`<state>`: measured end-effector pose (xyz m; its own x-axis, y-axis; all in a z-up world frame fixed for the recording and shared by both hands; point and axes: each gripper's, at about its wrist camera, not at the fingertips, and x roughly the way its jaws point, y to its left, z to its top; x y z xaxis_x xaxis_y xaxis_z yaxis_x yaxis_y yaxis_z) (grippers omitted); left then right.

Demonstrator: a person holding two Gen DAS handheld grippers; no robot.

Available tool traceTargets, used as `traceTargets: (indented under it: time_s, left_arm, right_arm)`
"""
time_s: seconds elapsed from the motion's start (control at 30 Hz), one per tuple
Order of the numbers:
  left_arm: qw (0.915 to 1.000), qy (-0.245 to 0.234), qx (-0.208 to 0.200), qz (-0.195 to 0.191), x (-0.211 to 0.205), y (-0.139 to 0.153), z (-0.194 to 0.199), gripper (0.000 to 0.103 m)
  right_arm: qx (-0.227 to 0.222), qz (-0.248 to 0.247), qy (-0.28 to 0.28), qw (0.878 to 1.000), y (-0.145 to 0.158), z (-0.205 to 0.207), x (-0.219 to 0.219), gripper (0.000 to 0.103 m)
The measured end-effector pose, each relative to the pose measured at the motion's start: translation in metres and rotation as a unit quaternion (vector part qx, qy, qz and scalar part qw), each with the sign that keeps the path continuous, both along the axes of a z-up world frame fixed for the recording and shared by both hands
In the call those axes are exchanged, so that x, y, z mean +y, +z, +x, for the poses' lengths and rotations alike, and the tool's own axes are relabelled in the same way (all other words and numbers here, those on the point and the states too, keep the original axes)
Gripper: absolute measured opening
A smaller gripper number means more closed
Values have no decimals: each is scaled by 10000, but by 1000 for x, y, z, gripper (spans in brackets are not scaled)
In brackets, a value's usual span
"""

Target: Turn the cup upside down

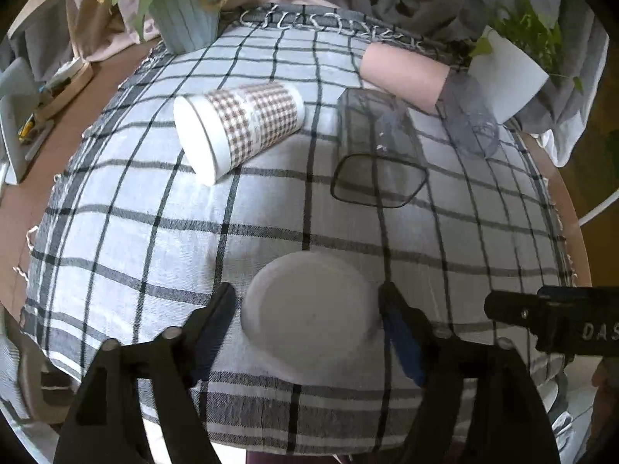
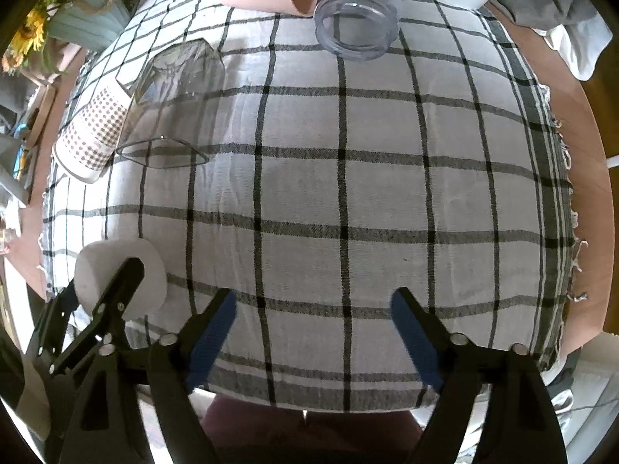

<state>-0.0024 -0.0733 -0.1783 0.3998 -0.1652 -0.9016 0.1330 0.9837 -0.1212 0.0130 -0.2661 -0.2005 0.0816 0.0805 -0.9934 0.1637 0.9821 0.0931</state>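
A plain white cup (image 1: pixel 309 309) stands bottom up on the checked cloth (image 1: pixel 154 239), between the two fingers of my left gripper (image 1: pixel 307 301). The jaws stand wide, one on each side of the cup, and I cannot tell if the pads touch it. The same cup shows in the right wrist view (image 2: pixel 154 270) at lower left, with the left gripper's fingers (image 2: pixel 116 294) around it. My right gripper (image 2: pixel 313 309) is open and empty above the cloth's near edge.
A checkered paper cup (image 1: pixel 240 123) lies on its side. A clear square glass (image 1: pixel 371 147), a pink cup (image 1: pixel 402 73) and a clear plastic jar (image 2: pixel 356 19) lie farther back. A flower vase (image 1: pixel 185 11) and white plant pot (image 1: pixel 506 73) stand at the far edge.
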Motion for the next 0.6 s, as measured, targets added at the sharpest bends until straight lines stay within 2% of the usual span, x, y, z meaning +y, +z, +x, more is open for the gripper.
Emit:
traceTargets:
  time_s: [0.1, 0.17, 0.27, 0.43, 0.6]
  left_arm:
    - [9998, -61, -174, 25, 0, 18, -5, 90]
    - [9995, -119, -270, 61, 0, 32, -7, 91]
    - [9993, -51, -359, 129, 4, 51, -6, 99]
    - [9982, 46, -576, 185, 18, 79, -7, 102]
    - [9964, 175, -766, 325, 37, 99, -10, 102]
  right_arm:
    - [-173, -101, -78, 9998, 14, -3, -3, 86]
    - [-328, -137, -133, 9993, 28, -7, -4, 86]
    - [-694, -234, -323, 9968, 53, -15, -6, 88]
    - [-1310, -339, -535, 9894, 94, -28, -5, 92]
    - [-1735, -375, -652, 9819, 115, -34, 11, 95]
